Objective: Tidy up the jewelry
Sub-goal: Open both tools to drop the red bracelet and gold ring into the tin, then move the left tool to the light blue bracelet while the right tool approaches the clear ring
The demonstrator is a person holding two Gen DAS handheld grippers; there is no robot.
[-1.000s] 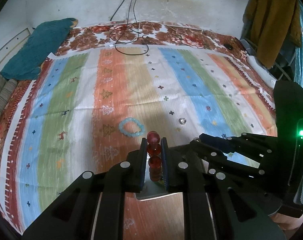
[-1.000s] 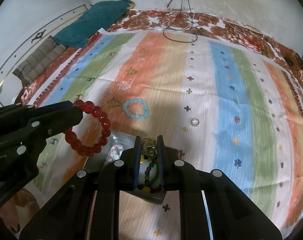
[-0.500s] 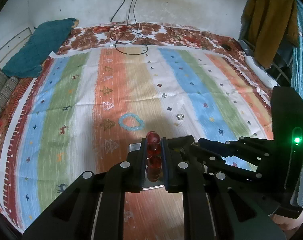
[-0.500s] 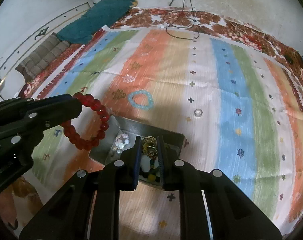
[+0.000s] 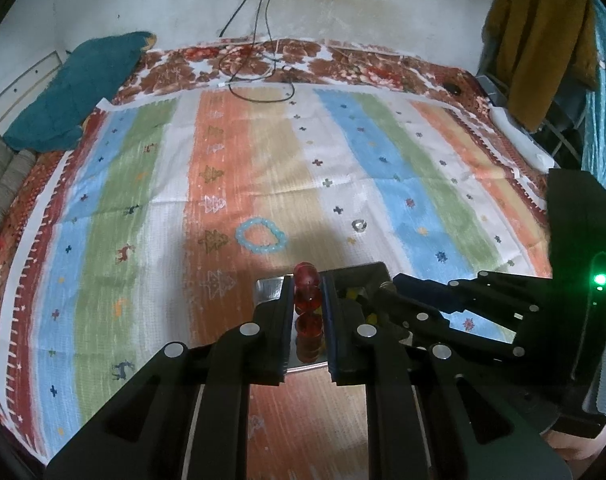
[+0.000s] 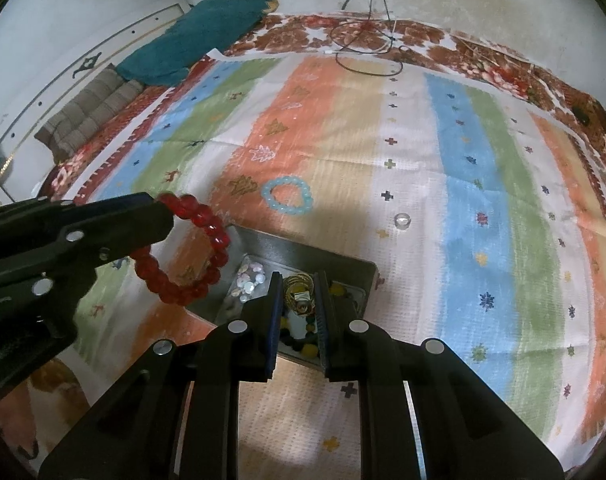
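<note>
Dangling from left claw [image 6: 159, 216], red bracelet [image 6: 183, 256] upright, ring facing sideways.

A striped cloth [image 6: 483, 240] is covering the bed. Lying on it are a pale blue bracelet [image 6: 288, 199] mid-frame, a small ring [image 6: 402, 221] to its right, and a metal tray [image 6: 303, 250] below.

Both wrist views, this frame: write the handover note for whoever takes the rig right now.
Left gripper: shut on the red bead bracelet, held beside the metal tray.
Right gripper: shut on a gold coiled piece, above the tray.
In the tray: pale shell-like bits and a dark and yellow bead strand.
Left to do: release both pieces into the tray, then collect the light blue bracelet and the small clear ring lying on the striped cloth.
</note>
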